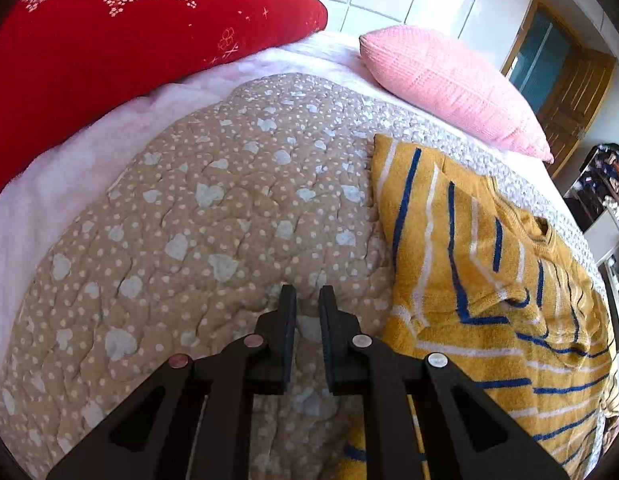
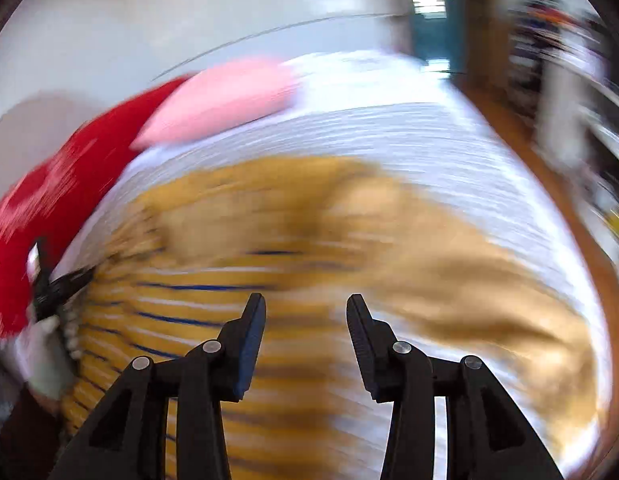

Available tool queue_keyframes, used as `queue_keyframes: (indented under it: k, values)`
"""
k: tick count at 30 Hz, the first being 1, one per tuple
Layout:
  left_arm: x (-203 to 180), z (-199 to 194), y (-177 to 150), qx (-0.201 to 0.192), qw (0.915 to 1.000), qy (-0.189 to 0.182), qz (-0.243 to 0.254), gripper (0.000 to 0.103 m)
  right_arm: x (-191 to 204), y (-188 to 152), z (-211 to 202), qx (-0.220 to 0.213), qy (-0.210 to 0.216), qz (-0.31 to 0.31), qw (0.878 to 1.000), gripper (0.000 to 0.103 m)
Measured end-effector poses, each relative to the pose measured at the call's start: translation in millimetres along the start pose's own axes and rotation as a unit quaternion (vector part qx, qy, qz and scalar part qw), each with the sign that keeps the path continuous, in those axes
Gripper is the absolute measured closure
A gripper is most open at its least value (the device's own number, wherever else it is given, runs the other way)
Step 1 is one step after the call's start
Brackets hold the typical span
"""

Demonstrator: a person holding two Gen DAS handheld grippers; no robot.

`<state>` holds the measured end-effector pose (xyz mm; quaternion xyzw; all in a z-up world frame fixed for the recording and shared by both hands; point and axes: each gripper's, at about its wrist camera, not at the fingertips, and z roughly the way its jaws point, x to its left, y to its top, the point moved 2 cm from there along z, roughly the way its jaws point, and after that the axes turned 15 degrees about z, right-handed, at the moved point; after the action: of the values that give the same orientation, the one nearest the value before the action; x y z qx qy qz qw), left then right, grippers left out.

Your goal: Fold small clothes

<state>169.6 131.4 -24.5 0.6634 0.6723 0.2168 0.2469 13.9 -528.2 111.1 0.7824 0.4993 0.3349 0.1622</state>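
Note:
A small mustard-yellow shirt (image 1: 481, 280) with blue and white stripes lies on the bed, one side folded over its body. My left gripper (image 1: 307, 294) hovers over the quilt just left of the shirt, its jaws a narrow gap apart and holding nothing. The right wrist view is heavily motion-blurred. There my right gripper (image 2: 305, 304) is open and empty above the shirt (image 2: 309, 272). The left gripper (image 2: 57, 288) shows at the far left edge of that view.
A tan quilt (image 1: 197, 216) with pale dots covers the bed. A red floral pillow (image 1: 121, 28) and a pink pillow (image 1: 449, 84) lie at the head. A wooden door (image 1: 565, 84) and shelves (image 1: 605, 192) stand beyond the bed's right side.

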Motion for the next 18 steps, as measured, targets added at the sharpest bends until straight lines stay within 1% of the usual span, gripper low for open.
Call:
queue_keyframes:
  k: [1, 2, 3, 4, 5, 6, 8, 10, 13, 14, 16, 17, 18]
  values:
    - [-4.9, -4.8, 2.1, 0.017, 0.9995, 0.018, 0.021, 0.091, -28.4, 1.4, -15.7, -0.013, -0.016, 0.026, 0.999, 0.054]
    - [-9.9, -11.4, 3.6, 0.024, 0.9983, 0.039, 0.037, 0.091, -68.7, 1.3, -35.9, -0.026, -0.028, 0.066, 0.997, 0.053]
    - [-15.8, -22.1, 3.4, 0.023, 0.9970, 0.056, 0.049, 0.091, -99.9, 0.2, -49.6, -0.033, -0.035, 0.098, 0.994, 0.053]
    - [-21.5, -36.0, 2.0, 0.012, 0.9964, 0.060, 0.058, 0.091, -124.4, -2.6, -59.6, -0.038, -0.042, 0.125, 0.991, 0.053]
    - [-29.1, -54.9, -0.9, -0.001, 0.9964, 0.053, 0.066, 0.085, -152.4, -7.7, -69.0, -0.042, -0.047, 0.157, 0.986, 0.053]
    - [-34.6, -68.9, -4.1, -0.010, 0.9962, 0.048, 0.071, 0.081, -172.5, -13.7, -74.8, -0.043, -0.045, 0.183, 0.981, 0.053]
    - [-48.7, -102.1, -14.4, -0.030, 0.9951, 0.045, 0.083, 0.061, -202.5, -27.6, -79.9, -0.042, -0.030, 0.227, 0.973, 0.053]
    - [-62.4, -130.0, -26.8, -0.043, 0.9940, 0.040, 0.092, 0.058, -216.9, -39.6, -78.7, -0.041, -0.022, 0.248, 0.968, 0.053]
    - [-79.8, -155.8, -42.9, -0.046, 0.9945, 0.014, 0.093, 0.058, -225.5, -55.0, -66.2, -0.031, -0.010, 0.263, 0.964, 0.053]
    - [-83.7, -160.5, -45.5, -0.046, 0.9949, 0.005, 0.089, 0.058, -225.3, -59.0, -57.0, -0.022, -0.009, 0.267, 0.964, 0.053]
    - [-90.8, -166.0, -51.5, -0.043, 0.9957, -0.008, 0.081, 0.058, -226.8, -62.9, -46.6, -0.020, -0.011, 0.270, 0.962, 0.051]
    - [-94.2, -168.1, -54.3, -0.039, 0.9964, -0.016, 0.074, 0.058, -223.8, -61.4, -42.7, -0.032, -0.011, 0.269, 0.963, 0.048]
    - [-96.7, -169.8, -56.9, -0.037, 0.9968, -0.020, 0.069, 0.058, -223.5, -60.5, -42.6, -0.038, -0.009, 0.268, 0.963, 0.047]
